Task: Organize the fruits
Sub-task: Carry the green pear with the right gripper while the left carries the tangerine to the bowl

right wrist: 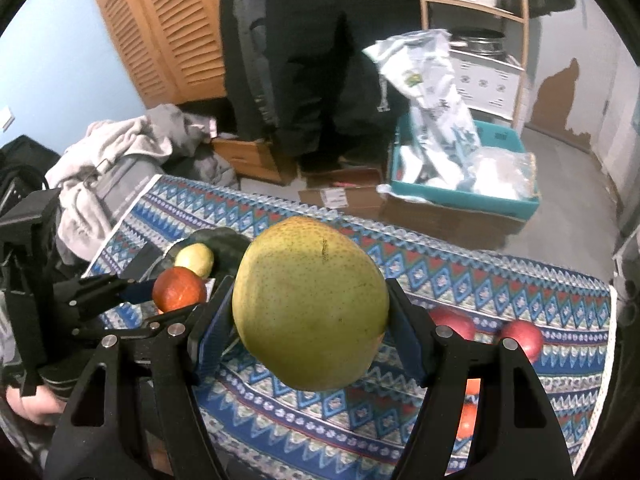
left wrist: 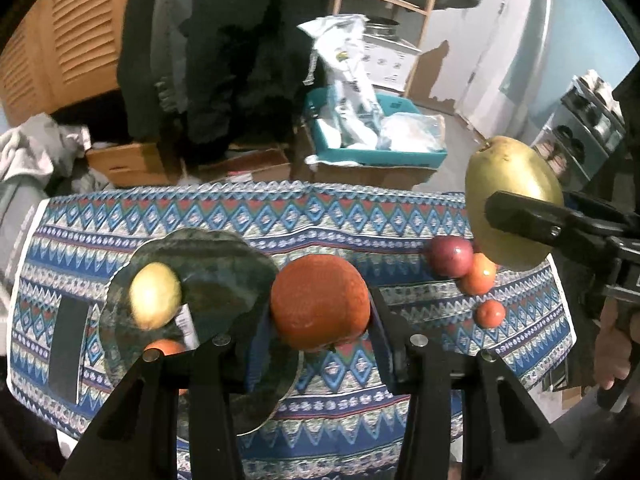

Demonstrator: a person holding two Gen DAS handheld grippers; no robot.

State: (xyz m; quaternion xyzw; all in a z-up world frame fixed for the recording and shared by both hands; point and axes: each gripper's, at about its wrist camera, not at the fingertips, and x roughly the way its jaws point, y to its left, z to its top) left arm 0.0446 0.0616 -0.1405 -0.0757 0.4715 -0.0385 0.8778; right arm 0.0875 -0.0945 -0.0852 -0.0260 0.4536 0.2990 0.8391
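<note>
Two grippers, left (left wrist: 320, 320) on orange (left wrist: 320, 300), right (right wrist: 308, 320) on pear (right wrist: 310, 304).

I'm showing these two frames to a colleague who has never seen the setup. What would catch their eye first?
A big yellow-green pear fills the right wrist view, clamped in the right gripper above the blue patterned tablecloth. In the left wrist view the left gripper holds a round orange fruit beside a dark scalloped plate bearing a pale yellow lemon. Small red and orange fruits lie loose on the cloth to the right.
</note>
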